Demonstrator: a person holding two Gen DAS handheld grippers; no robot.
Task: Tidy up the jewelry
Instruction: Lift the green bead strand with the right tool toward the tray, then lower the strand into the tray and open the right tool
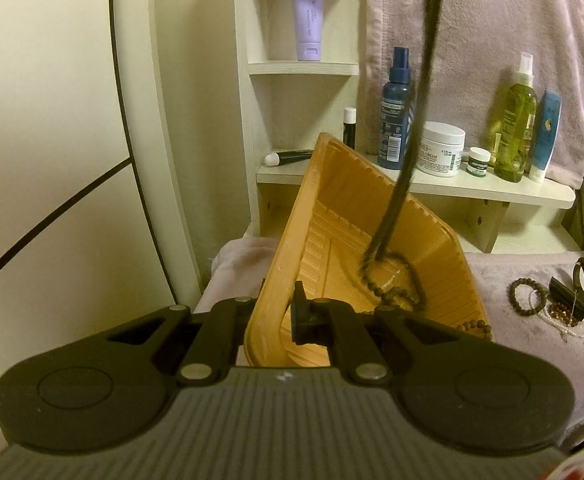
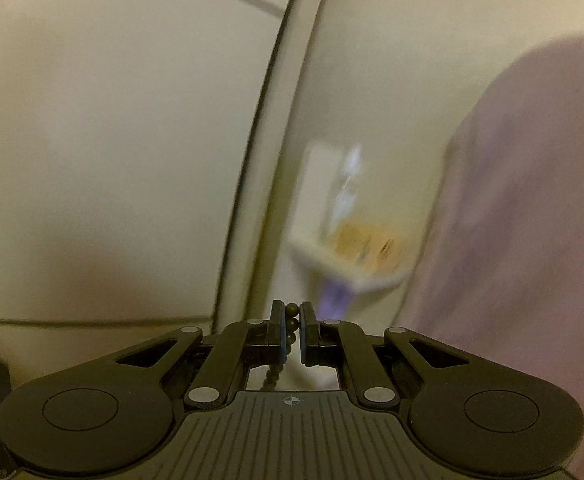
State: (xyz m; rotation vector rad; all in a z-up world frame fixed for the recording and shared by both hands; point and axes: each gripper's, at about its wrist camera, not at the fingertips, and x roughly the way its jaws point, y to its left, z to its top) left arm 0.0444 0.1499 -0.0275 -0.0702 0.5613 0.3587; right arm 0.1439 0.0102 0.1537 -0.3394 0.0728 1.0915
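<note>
My left gripper (image 1: 279, 316) is shut on the rim of an orange plastic tray (image 1: 344, 224) and holds it tilted up. A long dark bead necklace (image 1: 406, 160) hangs down from above into the tray, its lower loop (image 1: 396, 284) coiled on the tray floor. My right gripper (image 2: 291, 320) is shut on the upper end of that dark bead necklace (image 2: 289, 322), held high and pointing at the wall. More jewelry lies on the cloth at right: a brown bead bracelet (image 1: 526, 296), white pearl strands (image 1: 564, 320) and a dark watch (image 1: 582, 284).
A white shelf unit (image 1: 416, 188) stands behind the tray with bottles, jars and tubes on it. A pinkish cloth (image 1: 532, 280) covers the surface and hangs behind the shelf. A pale wall is at left. The right wrist view is motion-blurred.
</note>
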